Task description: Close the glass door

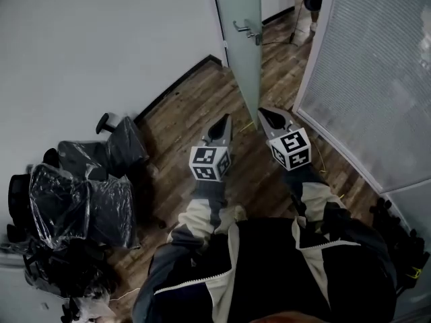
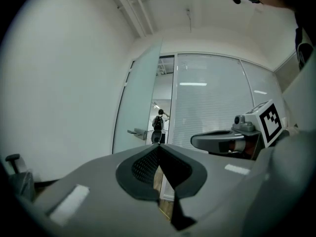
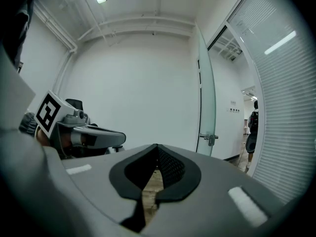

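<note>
The frosted glass door [image 1: 244, 39] stands open ahead, edge-on to me, with a metal lever handle [image 1: 248, 29] on its left face. My left gripper [image 1: 224, 118] and right gripper [image 1: 264, 112] are held side by side over the wooden floor, both pointing at the door and well short of it. Both are shut with nothing between the jaws. In the left gripper view the door [image 2: 140, 95] and its handle [image 2: 137, 132] lie ahead, left of centre. In the right gripper view the door [image 3: 206, 93] and handle [image 3: 211, 138] lie to the right of centre.
A glass partition with blinds [image 1: 377, 79] runs along the right. A white wall [image 1: 101, 46] is on the left, with plastic-wrapped office chairs [image 1: 81, 200] against it. A person with a backpack [image 2: 158, 124] stands beyond the doorway.
</note>
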The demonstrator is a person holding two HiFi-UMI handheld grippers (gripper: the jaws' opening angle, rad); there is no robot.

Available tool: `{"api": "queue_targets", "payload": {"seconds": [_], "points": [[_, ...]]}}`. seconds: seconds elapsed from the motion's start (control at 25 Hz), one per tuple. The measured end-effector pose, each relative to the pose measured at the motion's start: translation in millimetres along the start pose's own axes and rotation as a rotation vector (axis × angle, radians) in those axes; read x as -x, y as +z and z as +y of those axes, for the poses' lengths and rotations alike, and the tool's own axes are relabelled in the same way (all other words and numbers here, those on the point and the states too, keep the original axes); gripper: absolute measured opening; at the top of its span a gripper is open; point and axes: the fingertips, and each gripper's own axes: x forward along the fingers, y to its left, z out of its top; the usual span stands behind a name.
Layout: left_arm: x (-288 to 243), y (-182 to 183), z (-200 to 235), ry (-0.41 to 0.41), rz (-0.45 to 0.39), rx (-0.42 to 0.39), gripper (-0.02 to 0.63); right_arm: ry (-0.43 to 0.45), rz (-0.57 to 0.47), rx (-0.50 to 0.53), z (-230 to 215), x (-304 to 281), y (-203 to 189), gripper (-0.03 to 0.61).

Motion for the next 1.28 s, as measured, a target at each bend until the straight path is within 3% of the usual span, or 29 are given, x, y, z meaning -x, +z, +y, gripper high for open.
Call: {"api": "queue_targets", "payload": {"seconds": [0.44, 0.68, 1.04, 1.28], "points": [[-79.0, 6.0, 104.7, -0.045, 0.022, 0.022, 0.003, -0.030, 0.041, 0.005, -28.9, -127.1, 4.7, 0.003], [-153.2, 16.5, 145.9, -0.050, 0.044, -0.044, 0.003, -0.024, -0.014, -0.019, -87.2, -202.0, 22.4, 0.003], [-290.4, 31.3, 196.8, -0.033, 0.098, -0.068, 0.003, 0.000, -0.040, -0.033, -189.7, -325.6, 46.2, 0.003], [-342.0, 38.3, 219.7, -0.060, 0.081, -0.075, 0.003, -0.028, -0.023, -0.035, -216.6, -359.8, 39.8, 0.003]]}}
